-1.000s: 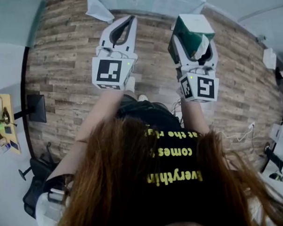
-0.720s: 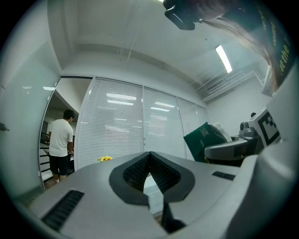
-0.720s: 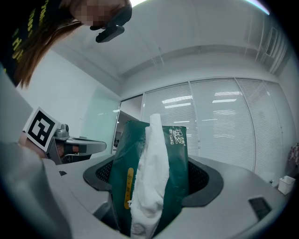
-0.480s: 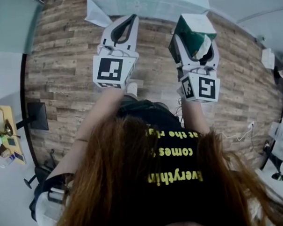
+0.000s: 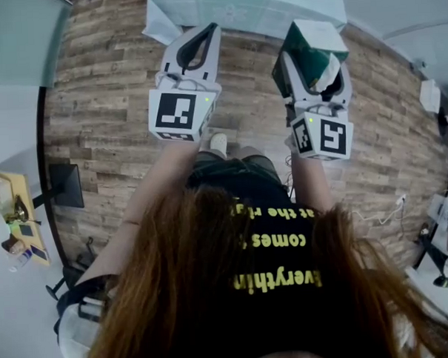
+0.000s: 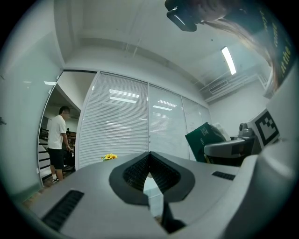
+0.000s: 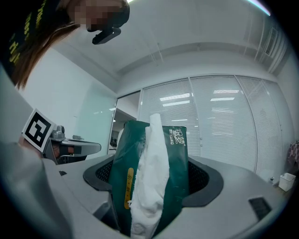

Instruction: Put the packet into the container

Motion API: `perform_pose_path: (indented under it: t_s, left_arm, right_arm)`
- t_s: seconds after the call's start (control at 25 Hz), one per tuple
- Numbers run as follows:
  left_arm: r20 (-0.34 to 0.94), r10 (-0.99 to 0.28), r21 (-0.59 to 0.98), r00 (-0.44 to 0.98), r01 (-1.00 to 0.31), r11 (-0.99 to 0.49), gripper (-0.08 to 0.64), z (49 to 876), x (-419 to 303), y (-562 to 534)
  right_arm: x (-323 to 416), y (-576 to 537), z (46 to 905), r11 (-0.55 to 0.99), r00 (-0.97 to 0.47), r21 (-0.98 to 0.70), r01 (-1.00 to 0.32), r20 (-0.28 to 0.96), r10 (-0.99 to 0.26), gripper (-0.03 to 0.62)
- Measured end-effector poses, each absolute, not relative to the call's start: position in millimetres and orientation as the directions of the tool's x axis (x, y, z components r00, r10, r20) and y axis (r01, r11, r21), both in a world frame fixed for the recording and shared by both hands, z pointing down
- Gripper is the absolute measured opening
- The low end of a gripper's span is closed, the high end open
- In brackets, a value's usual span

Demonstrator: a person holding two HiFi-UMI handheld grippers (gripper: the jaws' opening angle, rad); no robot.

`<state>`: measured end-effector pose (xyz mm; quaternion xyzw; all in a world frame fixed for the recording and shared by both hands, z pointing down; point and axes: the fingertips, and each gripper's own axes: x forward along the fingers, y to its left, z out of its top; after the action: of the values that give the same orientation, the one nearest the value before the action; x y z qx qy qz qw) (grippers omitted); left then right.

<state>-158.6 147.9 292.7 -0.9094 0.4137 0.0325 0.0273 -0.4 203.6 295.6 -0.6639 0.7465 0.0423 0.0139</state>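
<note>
Right gripper (image 7: 154, 186) clamps green tissue packet (image 7: 152, 168); left gripper (image 6: 150, 161) closed, empty.

The packet (image 5: 307, 51) is dark green with a yellow stripe and white lettering (white tissue (image 7: 148, 186) spills from its slit). The left gripper (image 5: 211, 28) and the right gripper (image 5: 310, 67) are pale grey-white with black ribbed pads. The left marker cube (image 5: 178, 113) and the right marker cube (image 5: 324, 137) carry black squares on white. The floor (image 5: 95, 106) shows grey-brown wood planks. The person's shirt (image 5: 254, 192) is black with yellow letters, and the hair (image 5: 192, 302) is reddish brown.
</note>
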Motion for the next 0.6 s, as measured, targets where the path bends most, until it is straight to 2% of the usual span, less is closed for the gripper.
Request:
perform_pose_path:
  t_s: [0.6]
  left_arm:
    - [-0.056,-0.770,0.016,0.635,-0.771,-0.637,0.002,305,-150,123]
  right_arm:
    - [18,176,300,0.140,-0.141,0.037,-0.990,-0.038,-0.989,0.400]
